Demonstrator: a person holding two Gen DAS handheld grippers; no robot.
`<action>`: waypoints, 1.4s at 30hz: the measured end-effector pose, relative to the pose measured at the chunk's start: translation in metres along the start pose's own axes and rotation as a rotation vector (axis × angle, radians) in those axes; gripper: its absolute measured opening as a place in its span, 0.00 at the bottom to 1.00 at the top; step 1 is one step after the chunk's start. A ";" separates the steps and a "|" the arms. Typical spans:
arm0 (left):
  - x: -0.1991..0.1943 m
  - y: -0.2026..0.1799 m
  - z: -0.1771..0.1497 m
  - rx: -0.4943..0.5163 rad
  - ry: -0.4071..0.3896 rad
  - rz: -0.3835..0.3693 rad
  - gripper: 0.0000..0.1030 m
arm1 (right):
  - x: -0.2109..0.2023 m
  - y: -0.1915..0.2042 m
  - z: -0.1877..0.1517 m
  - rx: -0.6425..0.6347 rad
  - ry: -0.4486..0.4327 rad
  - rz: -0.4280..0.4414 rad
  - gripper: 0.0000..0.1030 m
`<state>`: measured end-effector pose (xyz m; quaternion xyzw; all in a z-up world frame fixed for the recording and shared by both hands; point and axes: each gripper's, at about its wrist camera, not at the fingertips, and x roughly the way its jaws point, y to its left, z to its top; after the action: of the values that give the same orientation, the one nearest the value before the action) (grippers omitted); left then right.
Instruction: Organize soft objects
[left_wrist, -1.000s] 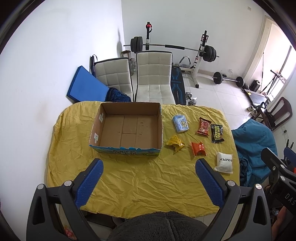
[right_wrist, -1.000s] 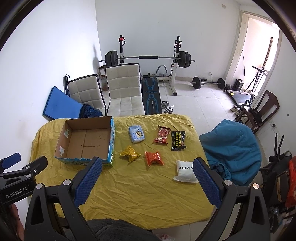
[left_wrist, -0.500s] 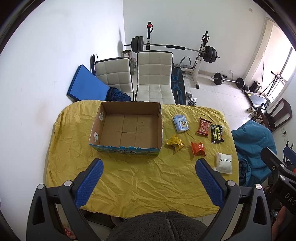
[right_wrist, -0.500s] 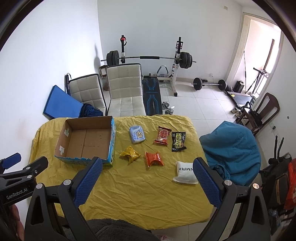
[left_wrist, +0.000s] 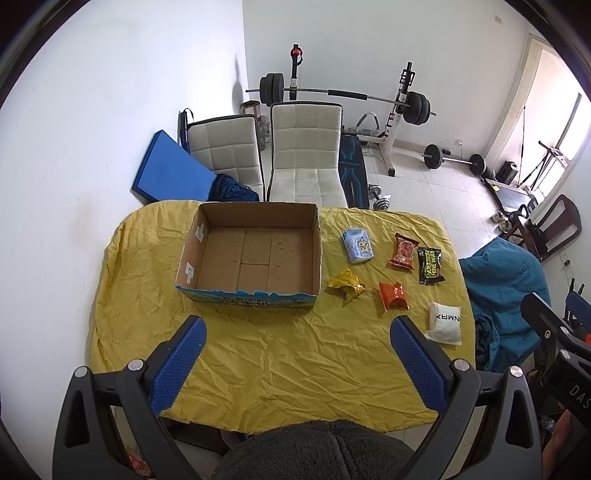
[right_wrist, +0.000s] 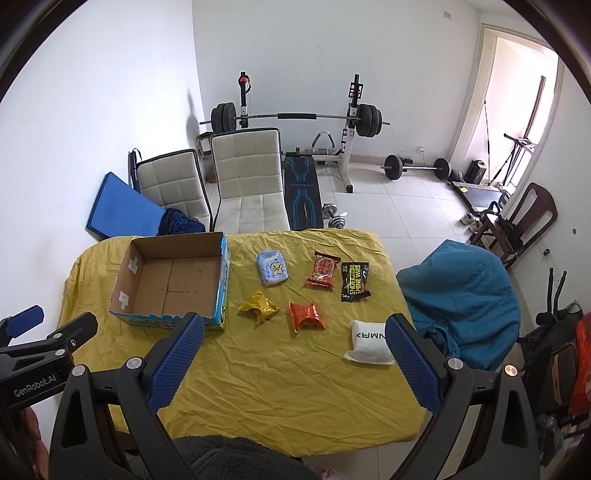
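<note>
Six packets (right_wrist: 306, 316) are laid out right of cardboard box (left_wrist: 255, 254) | left gripper (left_wrist: 297, 349), right gripper (right_wrist: 295, 343): jaws spread, nothing held.

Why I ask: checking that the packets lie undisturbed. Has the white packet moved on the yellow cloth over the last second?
No. The white packet keeps its spot beside the cloth's right edge, below the black packet.

I count on the counter (right_wrist: 258, 369): one cardboard box (right_wrist: 173, 282); six soft packets, namely one light-blue (right_wrist: 272, 268), one yellow (right_wrist: 258, 307), one orange (right_wrist: 306, 316), one red (right_wrist: 323, 269), one black (right_wrist: 354, 281), one white (right_wrist: 369, 342).
</note>
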<state>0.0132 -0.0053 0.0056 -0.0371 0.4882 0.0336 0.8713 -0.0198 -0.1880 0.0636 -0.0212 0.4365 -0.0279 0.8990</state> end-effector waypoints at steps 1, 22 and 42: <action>0.000 -0.001 -0.001 0.001 -0.001 0.001 0.99 | 0.000 0.000 0.000 0.001 0.000 0.002 0.97; -0.006 -0.009 0.000 -0.005 0.008 0.002 0.99 | -0.002 -0.007 0.001 0.004 -0.001 0.011 0.97; 0.145 -0.082 0.058 0.067 0.148 -0.027 0.99 | 0.228 -0.155 0.029 0.208 0.279 -0.082 0.97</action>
<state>0.1460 -0.0784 -0.0852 -0.0171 0.5514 0.0028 0.8341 0.1391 -0.3581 -0.0875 0.0579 0.5505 -0.1121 0.8252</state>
